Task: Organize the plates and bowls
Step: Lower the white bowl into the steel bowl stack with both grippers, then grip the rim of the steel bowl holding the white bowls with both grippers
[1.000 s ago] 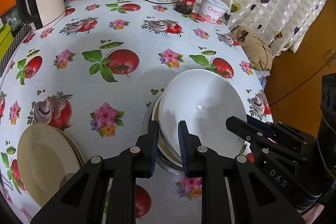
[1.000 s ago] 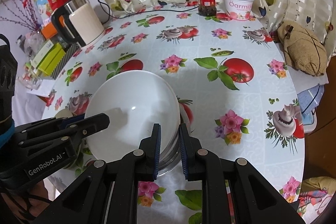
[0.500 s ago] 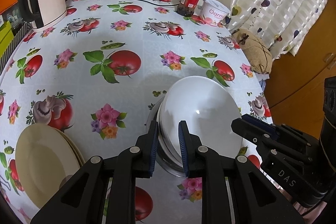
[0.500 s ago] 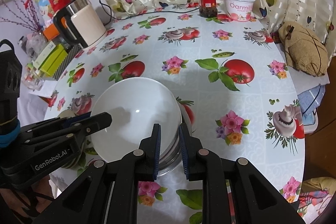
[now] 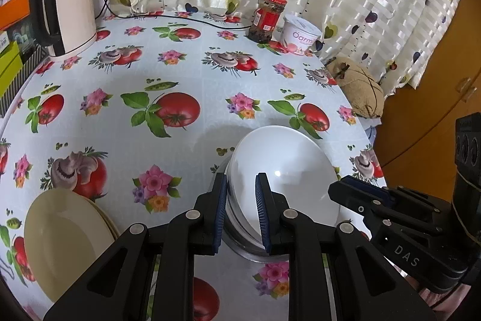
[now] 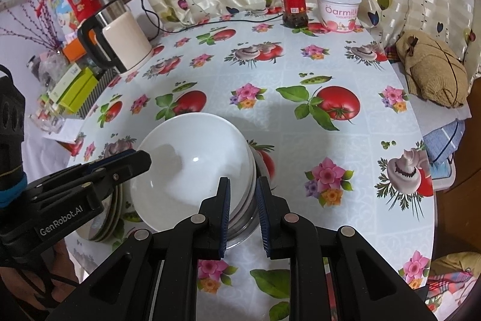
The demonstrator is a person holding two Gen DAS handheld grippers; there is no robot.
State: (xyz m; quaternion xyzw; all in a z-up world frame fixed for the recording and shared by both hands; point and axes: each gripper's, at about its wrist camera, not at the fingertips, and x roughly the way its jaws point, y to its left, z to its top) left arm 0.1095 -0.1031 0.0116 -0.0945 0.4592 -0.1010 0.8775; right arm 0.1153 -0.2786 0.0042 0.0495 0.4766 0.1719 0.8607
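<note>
In the lower left of the left wrist view lie stacked cream round plates (image 5: 64, 239). The stack of white ceramic bowls (image 5: 285, 179) has sunk lower right of centre since earlier, still clamped by the left gripper (image 5: 240, 211) and, opposite, the right gripper (image 6: 243, 214).

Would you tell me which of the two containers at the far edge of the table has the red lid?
The glass jar with dark contents and a red label has it; the white yogurt tub on its right has a pale foil-like top.
</note>
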